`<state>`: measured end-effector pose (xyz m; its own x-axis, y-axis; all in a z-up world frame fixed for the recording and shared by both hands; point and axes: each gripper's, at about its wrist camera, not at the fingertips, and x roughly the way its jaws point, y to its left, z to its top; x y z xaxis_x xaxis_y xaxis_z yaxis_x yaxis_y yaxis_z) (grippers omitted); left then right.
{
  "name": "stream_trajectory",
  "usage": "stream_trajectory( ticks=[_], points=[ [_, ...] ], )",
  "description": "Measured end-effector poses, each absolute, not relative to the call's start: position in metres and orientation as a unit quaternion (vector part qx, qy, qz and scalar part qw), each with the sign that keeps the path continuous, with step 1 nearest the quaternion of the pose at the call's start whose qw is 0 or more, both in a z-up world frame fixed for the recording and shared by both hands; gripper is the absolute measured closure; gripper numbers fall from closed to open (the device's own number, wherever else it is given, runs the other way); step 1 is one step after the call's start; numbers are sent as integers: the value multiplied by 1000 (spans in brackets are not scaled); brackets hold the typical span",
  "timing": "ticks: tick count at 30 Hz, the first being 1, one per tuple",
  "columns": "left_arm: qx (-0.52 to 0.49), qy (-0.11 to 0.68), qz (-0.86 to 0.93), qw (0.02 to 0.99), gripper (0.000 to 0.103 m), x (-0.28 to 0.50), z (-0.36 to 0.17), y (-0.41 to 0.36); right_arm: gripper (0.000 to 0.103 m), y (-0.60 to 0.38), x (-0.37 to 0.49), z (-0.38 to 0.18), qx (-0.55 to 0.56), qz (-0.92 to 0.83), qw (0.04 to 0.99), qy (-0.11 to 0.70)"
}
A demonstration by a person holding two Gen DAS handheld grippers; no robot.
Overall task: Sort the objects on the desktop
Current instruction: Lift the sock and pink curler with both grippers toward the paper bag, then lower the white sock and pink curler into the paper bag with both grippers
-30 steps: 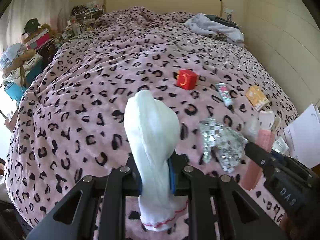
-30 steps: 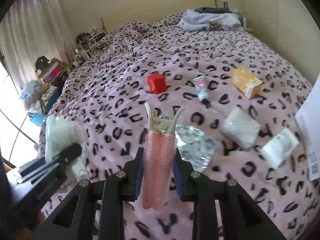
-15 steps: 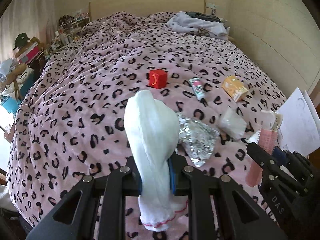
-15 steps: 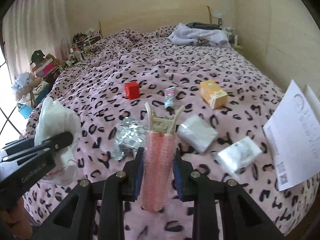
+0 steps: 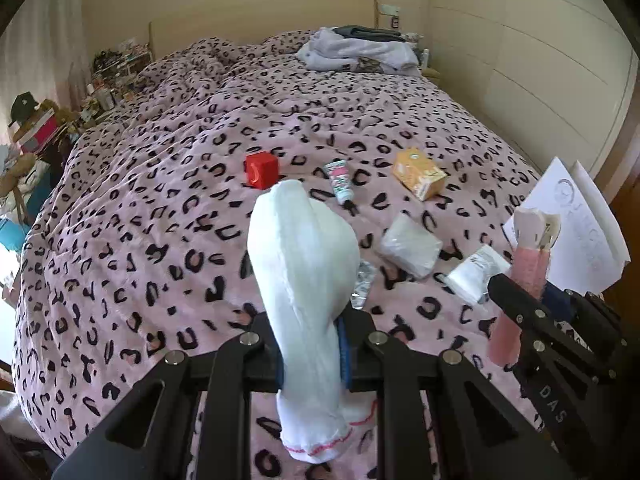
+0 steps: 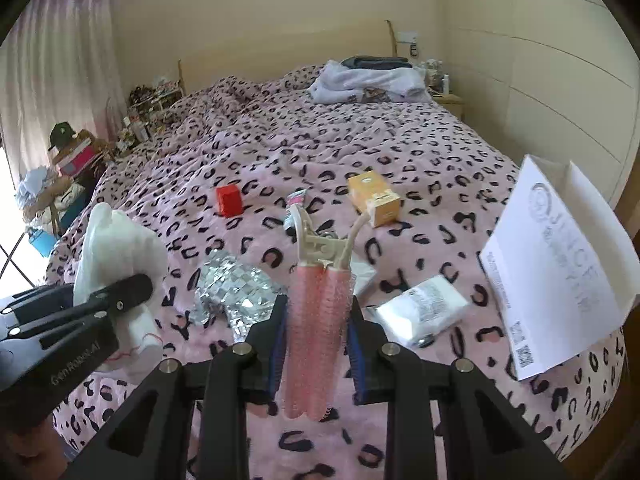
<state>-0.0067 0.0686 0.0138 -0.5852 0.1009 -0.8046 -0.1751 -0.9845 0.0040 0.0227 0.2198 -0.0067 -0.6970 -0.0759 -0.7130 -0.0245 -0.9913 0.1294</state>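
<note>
Right now I have two things off the bed: the white sock [image 5: 304, 276] is pinched in my left claw [image 5: 310, 354], and the pink hair-roller clip [image 6: 320, 312] is pinched in my right claw [image 6: 318, 354]. Both are gripped low on their length, I judge so that the bulk stands clear above the pads and I can see where each one goes. The sock's long axis runs up and away from the claw, its rounded end pointing to the far side and its red-stitched cuff hanging down toward me. The clip stands likewise, long axis along the fingers, its cream handles splayed at the far tip and the pink rollers squeezed between the blue pads. In the left view the clip [image 5: 528, 264] shows at the right edge, so my two hands ride side by side above the near part of the leopard-print bed [image 5: 168, 184]. Still lying on the cover are a crumpled silver foil piece [image 6: 236, 292], two white packets [image 6: 420, 312] [image 5: 410, 246], a small tube [image 5: 340, 178], an orange box [image 6: 374, 198] and a red cube [image 6: 229, 199], all well apart from my claws. A white printed bag [image 6: 556, 280] stands at the near right edge; I take it for a likely sorting place, though I cannot be sure.
</note>
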Motion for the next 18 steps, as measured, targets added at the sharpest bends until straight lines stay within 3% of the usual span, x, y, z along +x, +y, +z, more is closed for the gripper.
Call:
stream_trajectory(
  ticks=[18],
  points=[
    [-442, 69, 880, 159, 83, -16, 33, 193, 76, 333, 47, 33, 346, -931, -44, -102]
  ],
)
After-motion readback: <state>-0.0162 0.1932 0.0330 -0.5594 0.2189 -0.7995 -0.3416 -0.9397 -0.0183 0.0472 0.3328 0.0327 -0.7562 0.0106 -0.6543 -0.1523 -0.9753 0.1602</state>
